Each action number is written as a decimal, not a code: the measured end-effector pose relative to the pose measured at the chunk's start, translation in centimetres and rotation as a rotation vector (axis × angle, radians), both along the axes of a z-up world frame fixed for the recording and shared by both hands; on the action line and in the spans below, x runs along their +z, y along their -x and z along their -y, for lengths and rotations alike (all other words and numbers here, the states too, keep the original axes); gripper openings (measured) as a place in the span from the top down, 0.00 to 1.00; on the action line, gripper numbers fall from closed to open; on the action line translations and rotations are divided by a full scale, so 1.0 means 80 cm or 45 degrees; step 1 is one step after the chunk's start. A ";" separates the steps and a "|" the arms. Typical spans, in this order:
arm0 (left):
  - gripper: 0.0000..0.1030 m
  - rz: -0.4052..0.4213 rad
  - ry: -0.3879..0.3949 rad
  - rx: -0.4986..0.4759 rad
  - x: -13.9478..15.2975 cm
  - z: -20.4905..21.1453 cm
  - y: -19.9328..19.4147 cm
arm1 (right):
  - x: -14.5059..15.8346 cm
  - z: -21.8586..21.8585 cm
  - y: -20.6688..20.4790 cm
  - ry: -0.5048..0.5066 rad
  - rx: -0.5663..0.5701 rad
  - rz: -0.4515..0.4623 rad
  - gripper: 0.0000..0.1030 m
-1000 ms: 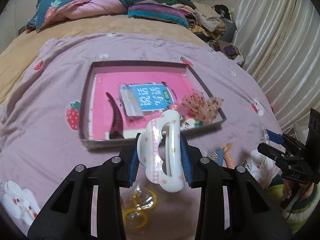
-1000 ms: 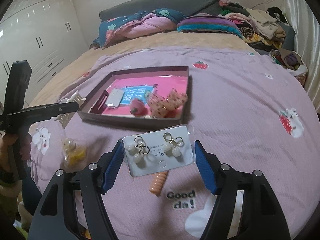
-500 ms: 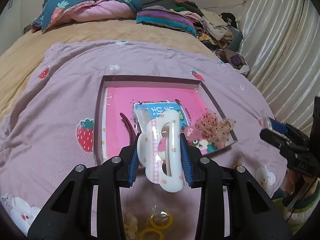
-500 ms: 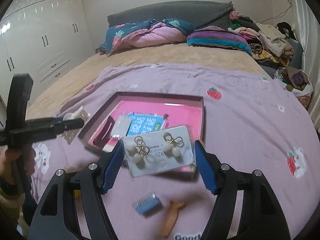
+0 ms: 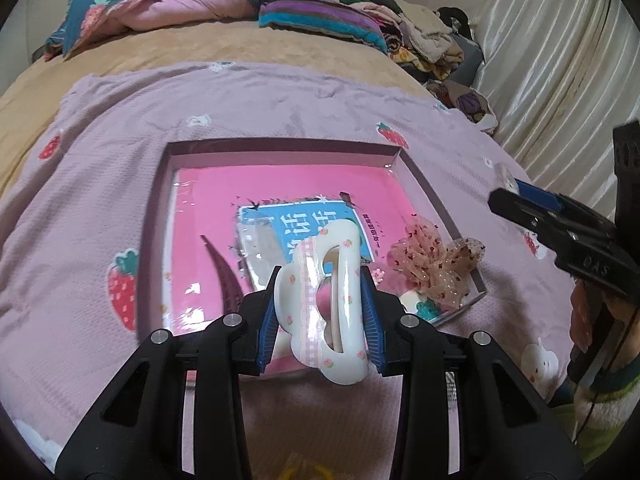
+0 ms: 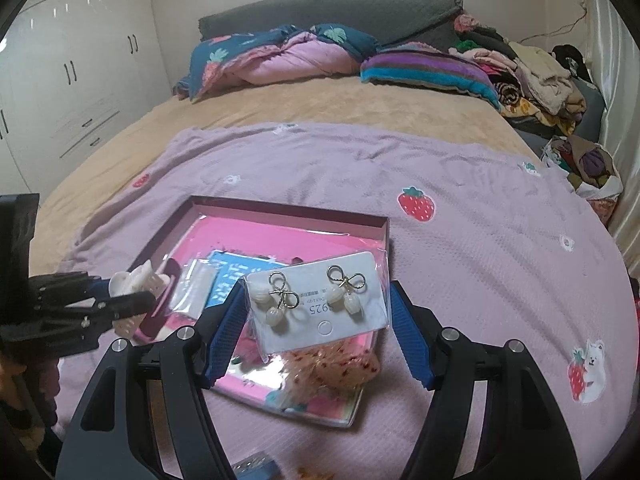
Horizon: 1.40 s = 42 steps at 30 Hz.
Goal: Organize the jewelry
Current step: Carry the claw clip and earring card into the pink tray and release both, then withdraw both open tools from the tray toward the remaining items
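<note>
Both grippers we hold loaded: left gripper [image 5: 322, 312] clamps a white floral hair claw [image 5: 326, 304]; right gripper [image 6: 318, 320] pinches a bagged pearl-earring card [image 6: 320, 304], its shallow maroon tray [image 6: 288, 210] at twelve o'clock.

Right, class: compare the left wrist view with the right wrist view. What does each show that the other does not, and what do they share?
Only the left wrist view shows the dark maroon hair clip in the tray and the left gripper head-on, shut on the white claw clip. Only the right wrist view shows the white wardrobe, the face of the earring card clamped in the right gripper, and the bear-with-strawberry print. Both show the tray, its blue label, the dotted mesh bow, the lilac blanket and the piled bedding.
</note>
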<state>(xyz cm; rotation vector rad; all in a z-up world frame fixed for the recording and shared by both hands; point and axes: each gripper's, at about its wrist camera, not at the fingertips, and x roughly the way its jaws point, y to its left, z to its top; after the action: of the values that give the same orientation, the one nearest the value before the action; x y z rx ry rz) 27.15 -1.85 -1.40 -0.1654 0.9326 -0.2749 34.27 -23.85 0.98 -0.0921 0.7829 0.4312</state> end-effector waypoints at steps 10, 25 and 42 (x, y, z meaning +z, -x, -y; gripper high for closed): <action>0.73 -0.078 -0.031 -0.046 -0.039 0.020 -0.016 | -0.031 -0.010 -0.034 -0.011 0.034 -0.077 0.34; 0.70 -0.074 -0.060 -0.064 -0.044 0.023 -0.007 | -0.084 -0.028 -0.061 -0.006 0.050 -0.215 0.31; 0.46 0.014 -0.035 0.044 0.002 -0.002 0.032 | -0.053 0.012 -0.016 -0.147 -0.037 -0.180 0.13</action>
<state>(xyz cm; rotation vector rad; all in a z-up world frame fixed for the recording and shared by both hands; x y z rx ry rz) 24.60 -1.66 -1.24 -0.1542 0.9214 -0.2310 35.56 -24.79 -3.25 0.0579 0.8951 0.4580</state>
